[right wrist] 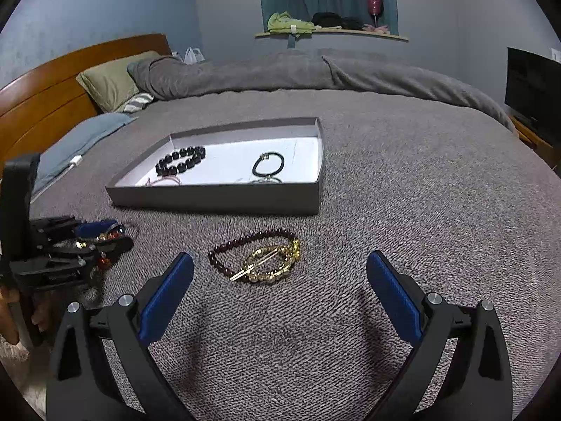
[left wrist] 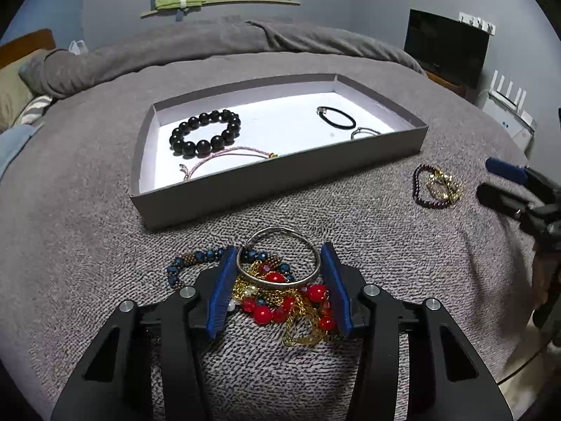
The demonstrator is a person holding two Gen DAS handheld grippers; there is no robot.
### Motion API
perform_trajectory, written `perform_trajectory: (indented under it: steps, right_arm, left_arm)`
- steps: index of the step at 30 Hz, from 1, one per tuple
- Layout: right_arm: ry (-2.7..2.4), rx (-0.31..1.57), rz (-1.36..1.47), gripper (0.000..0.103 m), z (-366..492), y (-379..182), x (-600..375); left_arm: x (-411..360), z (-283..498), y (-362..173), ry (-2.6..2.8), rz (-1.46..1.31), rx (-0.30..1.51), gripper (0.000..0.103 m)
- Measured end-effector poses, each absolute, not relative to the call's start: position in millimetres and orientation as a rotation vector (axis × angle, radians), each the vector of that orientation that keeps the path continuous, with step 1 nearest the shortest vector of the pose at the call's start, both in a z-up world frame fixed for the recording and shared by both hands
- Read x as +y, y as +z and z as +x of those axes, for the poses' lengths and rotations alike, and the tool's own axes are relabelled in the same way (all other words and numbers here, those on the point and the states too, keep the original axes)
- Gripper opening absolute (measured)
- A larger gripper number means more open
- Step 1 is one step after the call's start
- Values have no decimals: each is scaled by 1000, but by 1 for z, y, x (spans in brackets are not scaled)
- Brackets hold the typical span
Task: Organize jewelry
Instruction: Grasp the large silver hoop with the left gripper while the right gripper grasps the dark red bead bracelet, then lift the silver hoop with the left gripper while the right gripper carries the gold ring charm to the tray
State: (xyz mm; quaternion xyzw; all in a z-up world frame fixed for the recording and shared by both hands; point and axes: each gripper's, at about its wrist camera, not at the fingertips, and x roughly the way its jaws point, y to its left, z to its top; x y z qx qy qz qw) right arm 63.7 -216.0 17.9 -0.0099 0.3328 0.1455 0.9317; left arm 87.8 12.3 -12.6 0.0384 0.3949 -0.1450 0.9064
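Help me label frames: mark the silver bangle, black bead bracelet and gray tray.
silver bangle [left wrist: 280,280], left wrist view, near band.
black bead bracelet [left wrist: 203,146], left wrist view, front bead.
gray tray [right wrist: 217,198], right wrist view, front wall.

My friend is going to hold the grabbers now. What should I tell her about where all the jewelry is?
Left gripper: fingers on either side of the silver bangle, atop the tangled pile of red beads and gold chain; grip not confirmed.
Right gripper: open, holding nothing, hovering near the dark red bracelet and gold bracelet on the blanket.
Done: in the gray box lie the black bead bracelet, pink cord, black band and a thin silver piece.
Left: the pile and the two bracelets go into the box.
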Motion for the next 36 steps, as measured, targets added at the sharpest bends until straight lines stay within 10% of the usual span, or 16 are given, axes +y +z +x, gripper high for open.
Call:
perform_trajectory:
  steps: [18, 36]
  right_arm:
    - [304, 762, -53, 33, 77, -1, -201]
    - [312, 678, -7, 21, 69, 18, -210]
  left_arm:
    - [11, 77, 3, -318, 83, 725, 50]
    - [17, 72, 8, -316, 92, 700, 50]
